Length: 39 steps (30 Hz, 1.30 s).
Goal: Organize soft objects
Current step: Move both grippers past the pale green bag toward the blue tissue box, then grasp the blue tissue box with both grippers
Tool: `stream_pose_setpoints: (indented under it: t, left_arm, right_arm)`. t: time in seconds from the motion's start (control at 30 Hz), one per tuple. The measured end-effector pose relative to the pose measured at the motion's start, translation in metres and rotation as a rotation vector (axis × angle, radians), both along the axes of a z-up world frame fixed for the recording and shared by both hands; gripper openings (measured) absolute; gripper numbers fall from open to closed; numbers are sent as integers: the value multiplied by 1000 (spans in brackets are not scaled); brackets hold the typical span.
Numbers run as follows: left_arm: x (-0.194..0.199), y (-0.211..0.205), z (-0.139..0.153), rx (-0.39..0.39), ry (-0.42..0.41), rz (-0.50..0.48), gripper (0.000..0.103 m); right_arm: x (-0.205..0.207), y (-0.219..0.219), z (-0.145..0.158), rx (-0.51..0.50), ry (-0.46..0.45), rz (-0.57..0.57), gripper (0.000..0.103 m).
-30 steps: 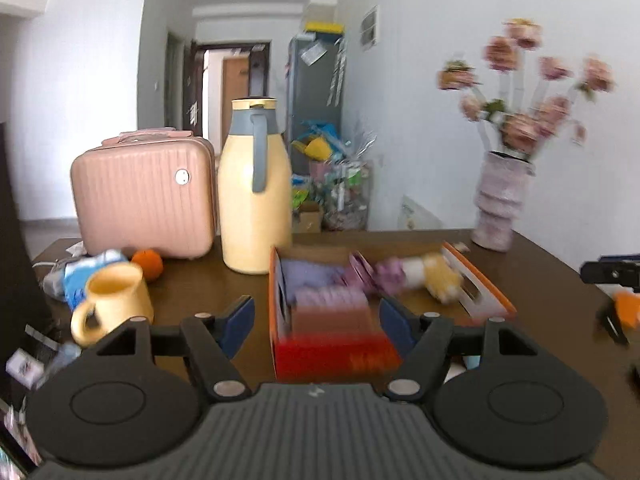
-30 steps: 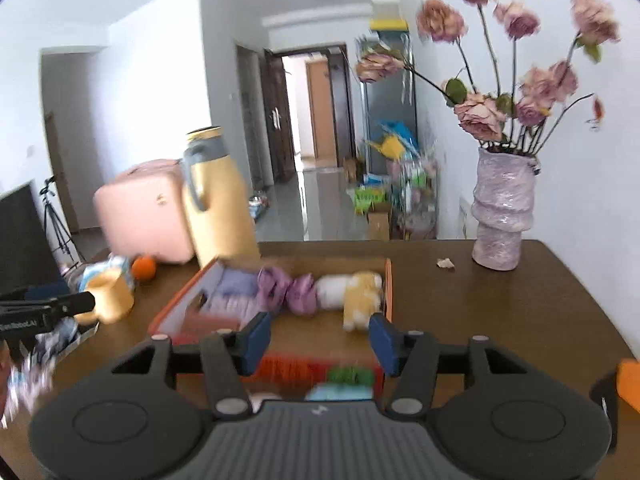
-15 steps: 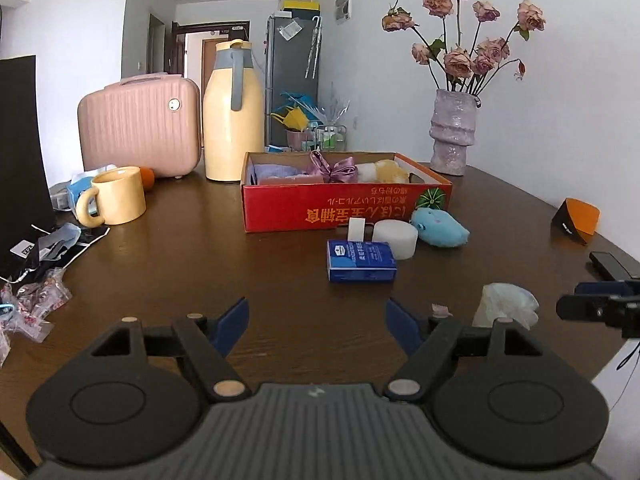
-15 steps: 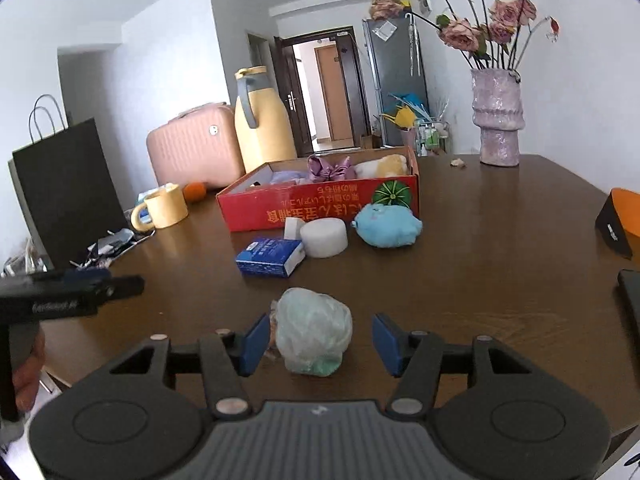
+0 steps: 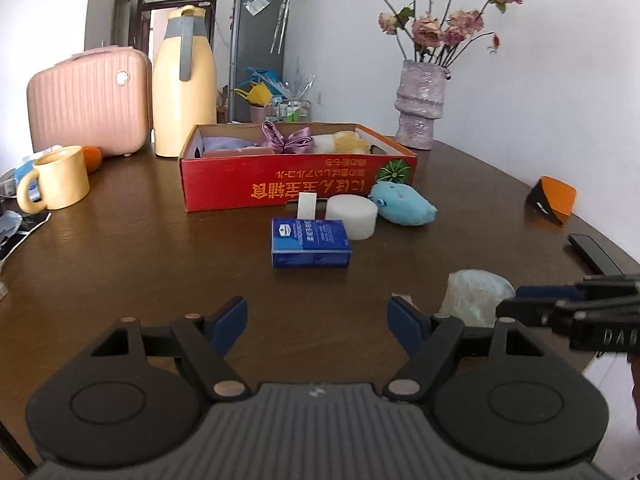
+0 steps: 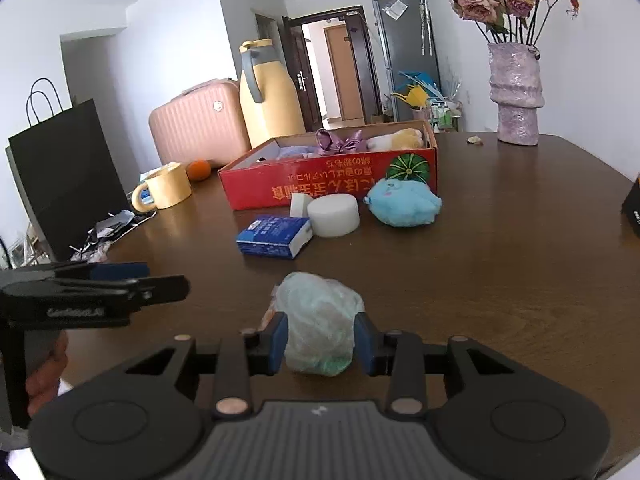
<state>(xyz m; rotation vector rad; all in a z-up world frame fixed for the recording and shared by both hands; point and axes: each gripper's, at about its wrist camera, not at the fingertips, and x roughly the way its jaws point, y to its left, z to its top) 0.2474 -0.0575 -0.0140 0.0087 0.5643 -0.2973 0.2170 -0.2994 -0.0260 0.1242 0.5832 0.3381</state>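
The right gripper [image 6: 320, 342] pinches a pale green crumpled bundle [image 6: 318, 322] near the table's [image 6: 500, 260] front edge, while the left gripper [image 5: 316, 318] hovers spread and empty. The red box [image 6: 332, 182] sits toward the far edge. The squashy bundle may slip free if the squeeze is too light.

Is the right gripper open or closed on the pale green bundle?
Closed on it: right gripper pads touch both sides of the pale green bundle.
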Motion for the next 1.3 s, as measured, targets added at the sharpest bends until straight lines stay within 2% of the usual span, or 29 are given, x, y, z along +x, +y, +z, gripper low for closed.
stream_pose_setpoints:
  t: [0.13, 0.2, 0.3, 0.4, 0.43, 0.5, 0.6, 0.73, 0.93, 1.0, 1.13, 1.23, 1.3]
  left_arm:
    - [32, -2, -4, -16, 18, 34, 77]
    - [49, 1, -3, -24, 15, 55, 76]
    - [76, 8, 0, -35, -2, 79, 69]
    - [106, 15, -1, -74, 20, 75, 57]
    - [116, 17, -4, -91, 41, 64, 56]
    - [130, 20, -11, -132, 82, 31, 42]
    - [148, 26, -24, -194, 169, 12, 28]
    - [149, 34, -27, -266, 199, -12, 23]
    - [146, 44, -29, -327, 222, 2, 18]
    - [141, 47, -25, -340, 233, 19, 18]
    - [110, 55, -2, -384, 192, 13, 18]
    - [77, 59, 17, -394, 134, 8, 18]
    - [60, 58, 23, -398, 126, 2, 18]
  right_arm:
    - [32, 8, -11, -73, 5, -67, 36]
    - [46, 9, -7, -100, -12, -108, 36]
    - [60, 5, 10, -18, -69, -111, 37]
    - [78, 15, 23, 19, -106, -70, 37]
    - [87, 20, 25, 39, -93, -37, 37]
    - [107, 35, 23, 87, -41, 28, 32]
    - [140, 59, 10, 40, 41, 27, 29]
    - [174, 72, -8, 21, 136, 2, 28]
    - [179, 69, -15, 114, 160, 25, 28]
    - [175, 65, -12, 160, 171, 18, 23]
    - [148, 67, 13, 172, 91, 38, 22]
    - [117, 70, 33, 164, 28, 54, 22]
    - [97, 70, 41, 159, -4, 58, 22]
